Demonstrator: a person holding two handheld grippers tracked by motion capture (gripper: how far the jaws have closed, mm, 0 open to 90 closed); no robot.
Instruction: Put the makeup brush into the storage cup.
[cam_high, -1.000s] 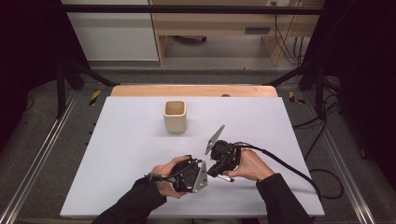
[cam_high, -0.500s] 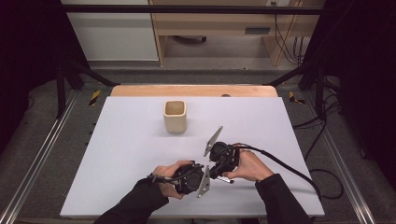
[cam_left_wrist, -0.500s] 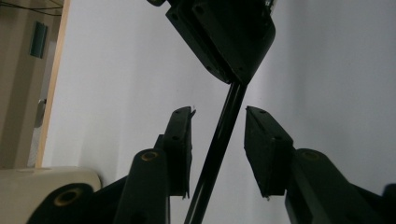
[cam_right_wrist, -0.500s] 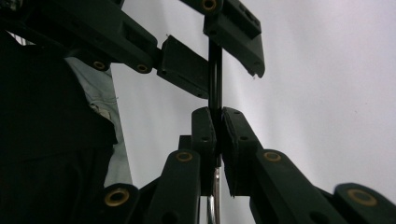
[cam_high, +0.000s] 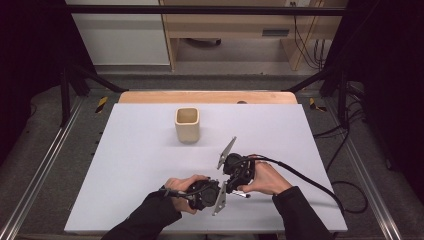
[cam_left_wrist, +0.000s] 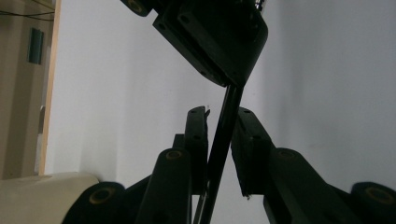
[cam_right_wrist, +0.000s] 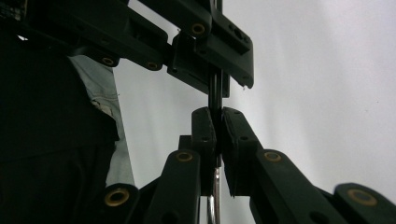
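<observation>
Near the table's front edge my two grippers meet tip to tip. My right gripper (cam_high: 230, 181) (cam_right_wrist: 215, 112) is shut on a thin black rod (cam_right_wrist: 214, 91), with a silvery part of it showing below the pads. The same rod (cam_left_wrist: 223, 128) runs slantwise between the jaws of my left gripper (cam_high: 219, 190) (cam_left_wrist: 219, 114), which stand slightly apart, leaving a gap on one side of the rod. A short end of the rod (cam_high: 244, 196) pokes out beside the right hand. A beige cup (cam_high: 187, 124) stands upright farther back, apart from both grippers.
The white tabletop (cam_high: 125, 165) reaches to a wooden strip (cam_high: 205, 97) at the far edge. A black cable (cam_high: 310, 182) trails from the right gripper over the table's right side. Dark metal rails flank the table.
The left gripper has edged slightly toward the right gripper. The cup and the right hand have stayed where they were.
</observation>
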